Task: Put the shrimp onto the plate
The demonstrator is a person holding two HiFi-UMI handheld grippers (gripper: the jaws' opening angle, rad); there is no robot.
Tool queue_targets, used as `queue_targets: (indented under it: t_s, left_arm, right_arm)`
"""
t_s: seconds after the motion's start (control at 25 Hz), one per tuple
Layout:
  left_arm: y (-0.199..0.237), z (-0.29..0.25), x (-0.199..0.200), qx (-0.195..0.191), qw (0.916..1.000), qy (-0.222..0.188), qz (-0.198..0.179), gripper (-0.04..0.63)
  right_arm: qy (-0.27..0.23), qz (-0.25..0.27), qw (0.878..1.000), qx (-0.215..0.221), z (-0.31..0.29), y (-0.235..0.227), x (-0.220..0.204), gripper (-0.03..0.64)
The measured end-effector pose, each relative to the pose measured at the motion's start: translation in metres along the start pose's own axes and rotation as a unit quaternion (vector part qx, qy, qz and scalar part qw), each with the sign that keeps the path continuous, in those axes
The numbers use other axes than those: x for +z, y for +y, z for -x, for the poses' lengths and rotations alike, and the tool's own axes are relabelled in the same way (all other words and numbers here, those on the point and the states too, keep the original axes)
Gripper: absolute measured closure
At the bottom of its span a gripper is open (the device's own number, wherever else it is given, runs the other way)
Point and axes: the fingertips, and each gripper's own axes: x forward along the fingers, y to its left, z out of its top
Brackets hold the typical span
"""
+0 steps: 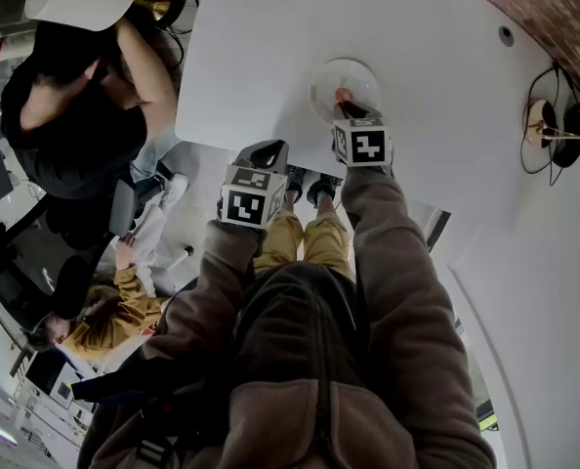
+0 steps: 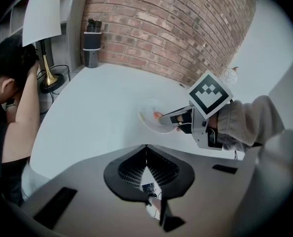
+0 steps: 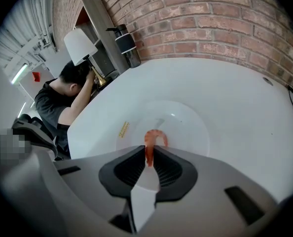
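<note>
My right hand-held gripper (image 3: pixel 149 151) has its jaws pinched on the orange shrimp (image 3: pixel 155 139), whose curled end sticks out over the middle of the white plate (image 3: pixel 191 127) on the white tabletop (image 3: pixel 235 93). My left hand-held gripper (image 2: pixel 146 148) is closed on nothing, held back at the tabletop's near edge.

Right hand-held gripper (image 1: pixel 346 104) extended, closed; left hand-held gripper (image 1: pixel 269 152) closed, nearer body.

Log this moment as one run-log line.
step: placing | right tool: shut on shrimp, over plate | left tool: shut, empty, off the table | shrimp: not yet released
</note>
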Motion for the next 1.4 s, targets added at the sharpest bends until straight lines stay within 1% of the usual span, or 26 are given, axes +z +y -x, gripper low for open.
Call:
queue_targets:
  t_s: [0.2, 0.32, 0.44, 0.6, 0.8, 1.0, 1.16, 1.28, 1.4]
  left_arm:
    - [0.001, 0.001, -0.002, 0.003, 1.0000, 0.000, 0.002, 0.591]
    - [0.001, 0.003, -0.002, 0.005, 1.0000, -0.004, 0.003, 0.591]
    - [0.000, 0.005, 0.000, 0.005, 0.9999, -0.008, 0.003, 0.591]
    - [-0.005, 0.011, 0.008, 0.003, 0.9998, -0.022, -0.001, 0.591]
    - [-0.018, 0.024, 0.035, -0.004, 0.9984, -0.053, -0.017, 0.591]
    - [-0.036, 0.046, 0.067, -0.012, 0.9950, -0.094, -0.030, 0.591]
    - [-0.050, 0.070, 0.090, -0.014, 0.9910, -0.127, -0.040, 0.591]
    - [-0.062, 0.093, 0.112, -0.015, 0.9859, -0.158, -0.054, 0.591]
    - [-0.076, 0.119, 0.136, -0.017, 0.9789, -0.191, -0.071, 0.591]
  right_arm:
    - [-0.003, 0.005, 1.000, 0.009, -0.002, 0.002, -0.001, 0.572]
    - [-0.006, 0.009, 1.000, 0.004, 0.001, 0.001, 0.000, 0.572]
    - [-0.015, 0.011, 1.000, 0.012, 0.006, 0.001, 0.001, 0.572]
    - [-0.054, 0.015, 0.998, 0.018, 0.033, 0.003, 0.013, 0.572]
    - [-0.111, 0.013, 0.994, 0.001, 0.081, 0.004, 0.032, 0.572]
    - [-0.165, 0.025, 0.986, -0.012, 0.134, 0.010, 0.051, 0.572]
    - [-0.215, 0.035, 0.976, -0.016, 0.182, 0.021, 0.065, 0.574]
    - [-0.251, 0.046, 0.967, -0.021, 0.220, 0.032, 0.075, 0.574]
    - [-0.288, 0.053, 0.956, -0.026, 0.258, 0.044, 0.083, 0.574]
